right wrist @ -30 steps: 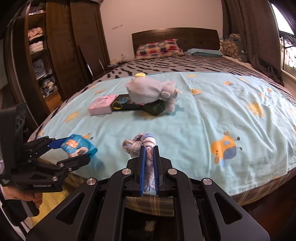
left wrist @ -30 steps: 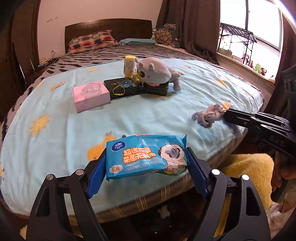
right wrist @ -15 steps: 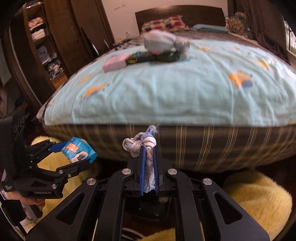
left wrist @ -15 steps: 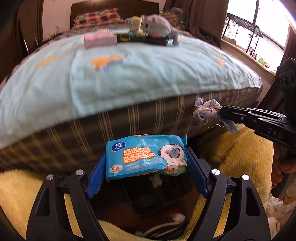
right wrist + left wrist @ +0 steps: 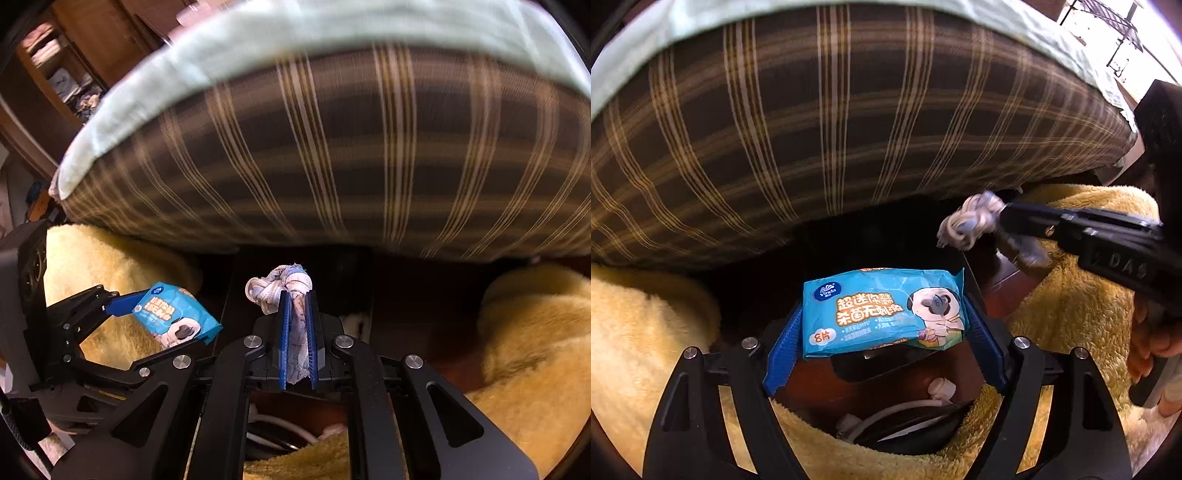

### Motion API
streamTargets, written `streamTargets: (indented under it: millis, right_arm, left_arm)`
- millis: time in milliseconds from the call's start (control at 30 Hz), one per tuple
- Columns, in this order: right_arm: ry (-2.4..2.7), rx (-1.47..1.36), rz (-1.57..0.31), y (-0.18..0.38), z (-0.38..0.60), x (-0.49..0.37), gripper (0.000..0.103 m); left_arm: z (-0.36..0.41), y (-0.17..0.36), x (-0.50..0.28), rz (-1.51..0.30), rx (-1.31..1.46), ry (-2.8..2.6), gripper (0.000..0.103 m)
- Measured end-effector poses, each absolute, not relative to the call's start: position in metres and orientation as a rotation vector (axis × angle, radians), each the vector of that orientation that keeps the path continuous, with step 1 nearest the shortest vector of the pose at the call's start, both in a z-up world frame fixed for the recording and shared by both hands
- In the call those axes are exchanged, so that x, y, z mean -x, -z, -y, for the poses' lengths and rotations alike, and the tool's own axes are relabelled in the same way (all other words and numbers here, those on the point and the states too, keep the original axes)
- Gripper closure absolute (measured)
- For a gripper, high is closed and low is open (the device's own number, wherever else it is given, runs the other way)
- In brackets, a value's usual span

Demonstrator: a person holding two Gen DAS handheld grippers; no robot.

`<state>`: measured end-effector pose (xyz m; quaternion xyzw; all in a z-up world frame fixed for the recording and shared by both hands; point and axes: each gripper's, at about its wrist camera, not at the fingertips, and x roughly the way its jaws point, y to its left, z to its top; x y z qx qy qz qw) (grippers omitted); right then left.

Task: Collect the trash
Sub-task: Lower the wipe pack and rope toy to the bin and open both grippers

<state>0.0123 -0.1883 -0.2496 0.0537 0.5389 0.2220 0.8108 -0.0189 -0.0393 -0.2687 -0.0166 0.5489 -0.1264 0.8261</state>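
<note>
My left gripper (image 5: 882, 314) is shut on a blue wet-wipe packet (image 5: 882, 308) with a cartoon dog on it, held low in front of the bed's side. It also shows in the right wrist view (image 5: 177, 319) at the left. My right gripper (image 5: 297, 299) is shut on a knotted grey-white rag (image 5: 280, 288), and the rag also shows in the left wrist view (image 5: 971, 225) at the right. Both hang over a dark opening on the floor (image 5: 886, 369) between yellow fluffy rugs; what the opening belongs to is not clear.
The bed's brown plaid side (image 5: 831, 129) with a light blue sheet (image 5: 314, 33) on top fills the upper view. Yellow fluffy rugs (image 5: 642, 332) (image 5: 535, 350) lie left and right. White cables (image 5: 897, 410) lie on the floor below. A wooden wardrobe (image 5: 74, 55) stands far left.
Both grippers have dropped from above the bed top down to the floor in front of the bed. Each keeps its hold on its item.
</note>
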Motion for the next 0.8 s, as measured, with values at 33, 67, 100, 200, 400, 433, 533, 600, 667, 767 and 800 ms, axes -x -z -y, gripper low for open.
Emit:
streamTargets:
  millis: [33,67,100,200,400,433,533,600,667,767,800]
  right_arm:
    - [-0.468,-0.109,-1.158,0.253,0.187,-0.013,0.093]
    - [-0.464,-0.106,-1.165,0.257,0.187,-0.013,0.093]
    - [-0.461,-0.105,-1.169,0.259,0.186,-0.013,0.093]
    - [-0.463,-0.1,-1.172,0.262,0.181,-0.014,0.093]
    - [-0.472,-0.119,-1.177,0.267,0.169,-0.018,0.09]
    - [-0.474,-0.121,-1.178,0.267,0.166,-0.018,0.09]
    - [-0.476,-0.129,-1.178,0.267,0.16,-0.021,0.09]
    - [-0.469,-0.132,-1.179,0.268,0.157,-0.023,0.09]
    - [-0.458,-0.13,-1.175,0.266,0.156,-0.025,0.089]
    - [-0.437,-0.148,-1.151,0.262,0.167,-0.029,0.046]
    - [-0.428,-0.149,-1.139,0.259,0.169,-0.029,0.039]
  left_arm:
    - [0.038,0.272,0.018,-1.174,0.041,0.269,0.027]
    - [0.038,0.275,0.017,-1.182,0.052,0.273,0.027]
    - [0.038,0.278,0.016,-1.192,0.063,0.276,0.027]
    - [0.035,0.29,0.014,-1.218,0.089,0.27,0.027]
    - [0.036,0.293,0.014,-1.229,0.109,0.267,0.026]
    - [0.036,0.293,0.013,-1.226,0.108,0.265,0.026]
    - [0.034,0.291,0.011,-1.221,0.104,0.256,0.023]
    - [0.034,0.289,0.011,-1.218,0.1,0.251,0.02]
    - [0.034,0.284,0.011,-1.213,0.097,0.251,0.016]
    - [0.033,0.275,0.01,-1.201,0.091,0.246,0.012]
    - [0.033,0.272,0.01,-1.196,0.089,0.245,0.01]
